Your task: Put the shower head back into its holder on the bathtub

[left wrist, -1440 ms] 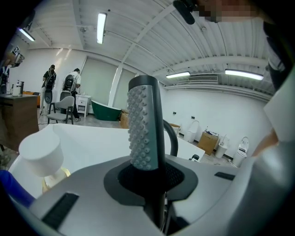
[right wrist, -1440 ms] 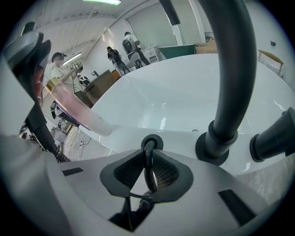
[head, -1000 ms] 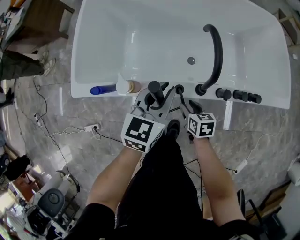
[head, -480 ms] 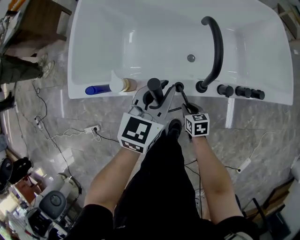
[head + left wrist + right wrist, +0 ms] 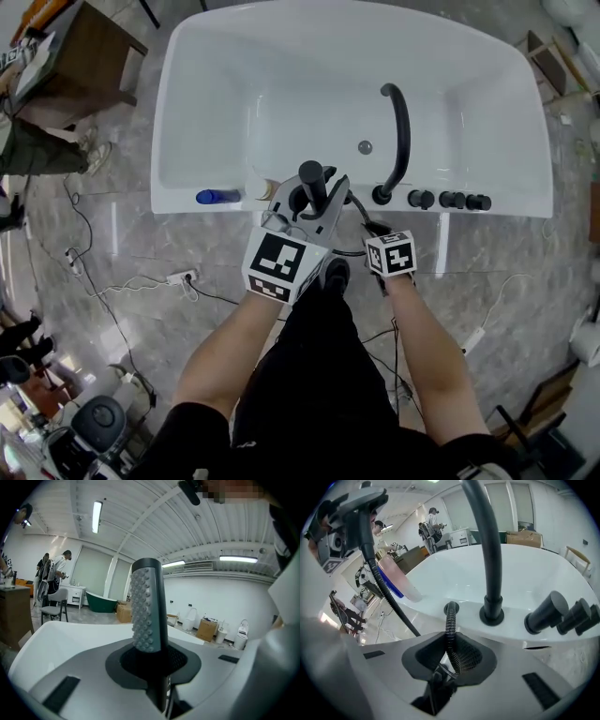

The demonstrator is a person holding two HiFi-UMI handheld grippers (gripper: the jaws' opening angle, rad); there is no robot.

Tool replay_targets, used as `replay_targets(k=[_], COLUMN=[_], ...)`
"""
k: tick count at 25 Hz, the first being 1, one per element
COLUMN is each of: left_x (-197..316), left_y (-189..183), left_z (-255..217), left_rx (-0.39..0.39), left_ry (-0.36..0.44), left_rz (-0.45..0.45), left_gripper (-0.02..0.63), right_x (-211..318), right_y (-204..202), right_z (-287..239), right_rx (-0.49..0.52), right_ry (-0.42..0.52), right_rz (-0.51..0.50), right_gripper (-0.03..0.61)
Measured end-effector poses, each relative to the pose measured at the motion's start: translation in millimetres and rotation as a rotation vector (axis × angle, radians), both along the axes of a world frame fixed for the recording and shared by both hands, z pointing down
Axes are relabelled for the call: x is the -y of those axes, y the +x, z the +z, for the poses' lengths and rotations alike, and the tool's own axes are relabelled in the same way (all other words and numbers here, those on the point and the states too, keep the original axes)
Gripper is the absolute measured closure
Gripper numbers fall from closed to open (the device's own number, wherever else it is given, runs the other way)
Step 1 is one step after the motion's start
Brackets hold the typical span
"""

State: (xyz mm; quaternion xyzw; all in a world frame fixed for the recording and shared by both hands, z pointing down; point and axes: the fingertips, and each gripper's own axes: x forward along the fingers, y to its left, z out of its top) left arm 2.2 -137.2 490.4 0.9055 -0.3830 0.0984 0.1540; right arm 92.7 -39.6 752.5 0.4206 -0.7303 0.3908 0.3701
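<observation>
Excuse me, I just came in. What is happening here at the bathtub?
A person stands at the white bathtub with a gripper in each hand. The left gripper clamps the black shower head upright, above the near rim. The jaws of the right gripper have just been closing and now pinch the ribbed hose near the rim opening it comes out of. The shower head is not yet back in place.

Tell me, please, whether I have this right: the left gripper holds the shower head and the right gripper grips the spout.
Not quite. The right gripper has just closed on the hose, not the spout, as the right gripper view shows. The left gripper does hold the shower head.
</observation>
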Motion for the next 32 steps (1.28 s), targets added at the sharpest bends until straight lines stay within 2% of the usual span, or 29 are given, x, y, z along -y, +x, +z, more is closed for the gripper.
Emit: replay_targets(k=[5,11,16,19,23,27,32], left_x=[9,12,16,20,28,34,36], left_y=[0,3,6,7,5,8,16], left_z=[-19,-10,14,23,27,33,46], left_rx=[-0.007,0.007,0.031,0.040,0.045,0.050,0.068], left_ry=[0.021,-0.003,-0.038,-0.047,-0.042,-0.034,-0.030], left_rz=[-0.004,0.004,0.002,-0.004,-0.020,-0.025,0.004], left_gripper=[0.534,0.534,0.534,0.534,0.534,0.534,0.534], right_x=[18,29,44,53,51,29,1], right_y=[-15,-25,-29,-24,-17,-9,2], right_z=[-10,6,12,10,8,22,71], right_rx=[-0.013,-0.014,-0.003,0.020,0.063,0.071,0.062], right_ry=[-0.069,-0.132,-0.133,-0.080,-0.025,-0.006,-0.083], right_rz=[-0.030,-0.030,-0.030,-0.001,0.030,-0.011,0.000], right_gripper=[0.505,0.511,0.511,0.505,0.436,0.379,0.356])
